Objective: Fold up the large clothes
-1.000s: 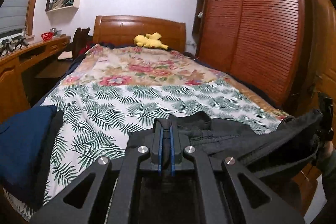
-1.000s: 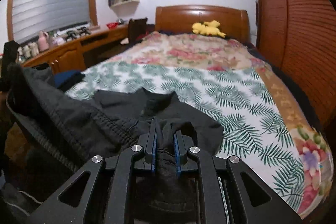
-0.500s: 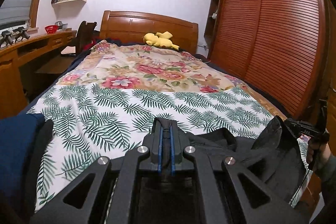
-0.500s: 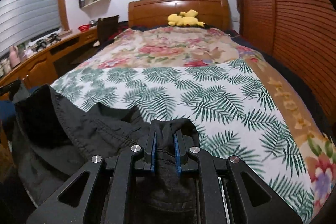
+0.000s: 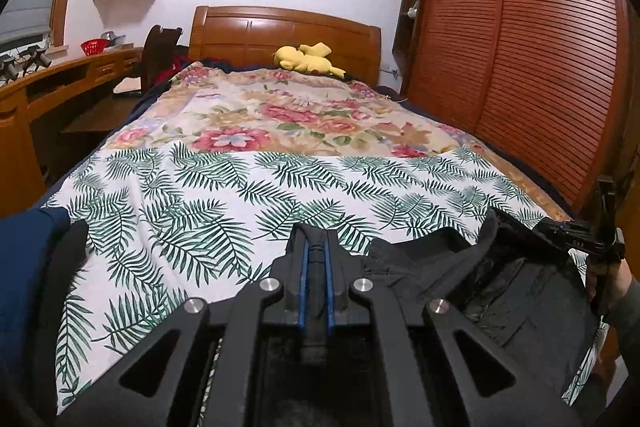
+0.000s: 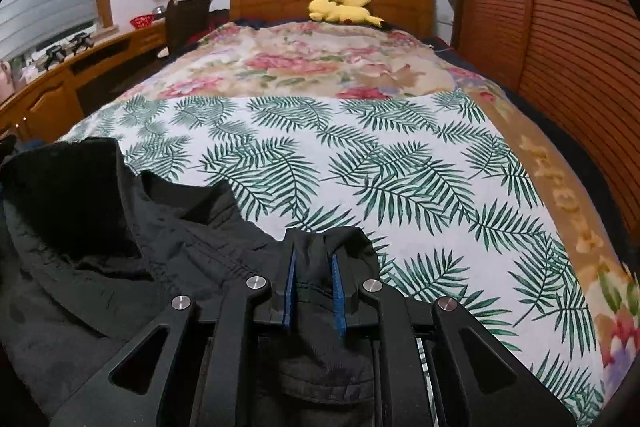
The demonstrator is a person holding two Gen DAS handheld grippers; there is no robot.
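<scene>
Honestly the black jacket [image 6: 120,259], hanging over the bed's [image 6: 400,155] near edge, looks soft and floppy, so both grippers' jaws clamped on its hem corners seems right.

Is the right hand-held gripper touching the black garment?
Touching. In the right wrist view, the right hand-held gripper has a fold of the black garment pinched between its blue-padded fingers, with cloth bunched over their tips.

Both grippers are low at the foot of the bed [image 5: 280,187]. Left gripper [image 5: 316,267] is clamped tight on a dark garment [image 5: 500,291], right gripper [image 6: 314,279] is pinching a thicker bunch of it.
</scene>
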